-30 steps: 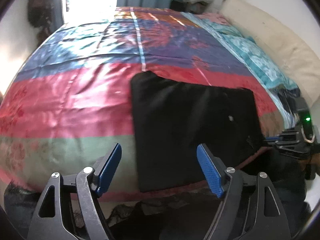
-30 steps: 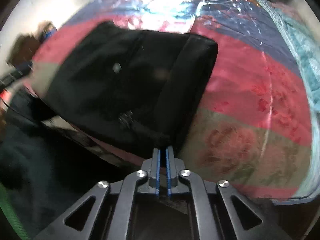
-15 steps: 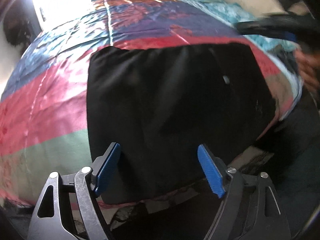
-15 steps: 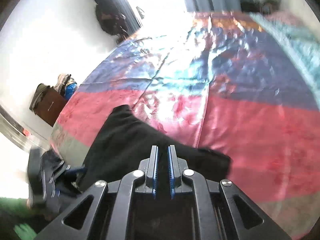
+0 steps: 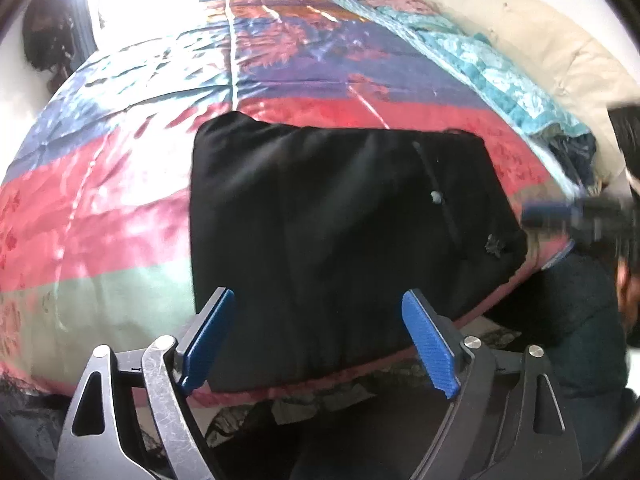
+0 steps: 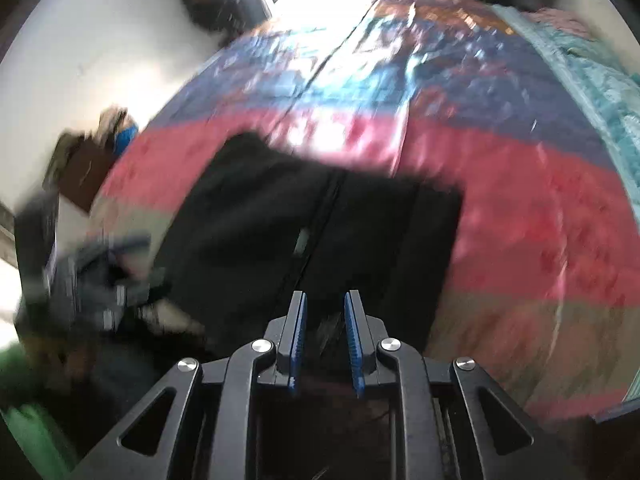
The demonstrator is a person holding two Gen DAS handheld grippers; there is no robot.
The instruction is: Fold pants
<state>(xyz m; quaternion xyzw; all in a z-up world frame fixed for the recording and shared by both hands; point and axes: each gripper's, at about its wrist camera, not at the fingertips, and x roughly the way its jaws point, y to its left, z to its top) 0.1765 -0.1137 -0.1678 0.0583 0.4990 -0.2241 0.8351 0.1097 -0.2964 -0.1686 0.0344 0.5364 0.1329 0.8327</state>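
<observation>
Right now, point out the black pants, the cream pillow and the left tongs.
black pants (image 5: 340, 216), left wrist view, middle of the folded cloth
cream pillow (image 5: 532, 44), left wrist view, top face
left tongs (image 5: 320, 340), left wrist view, midway between fingertips

Black pants (image 5: 340, 216), folded into a flat, roughly rectangular bundle with a small pale button showing on top, lying near the front edge of the bed (image 5: 120, 208) on its red and green striped cover.

Ahead of the left gripper (image 5: 318, 332) only the flat pants (image 5: 340, 232) lie; bare quilt (image 5: 120, 208) left, the right gripper (image 5: 560, 212) blocks the right.
</observation>
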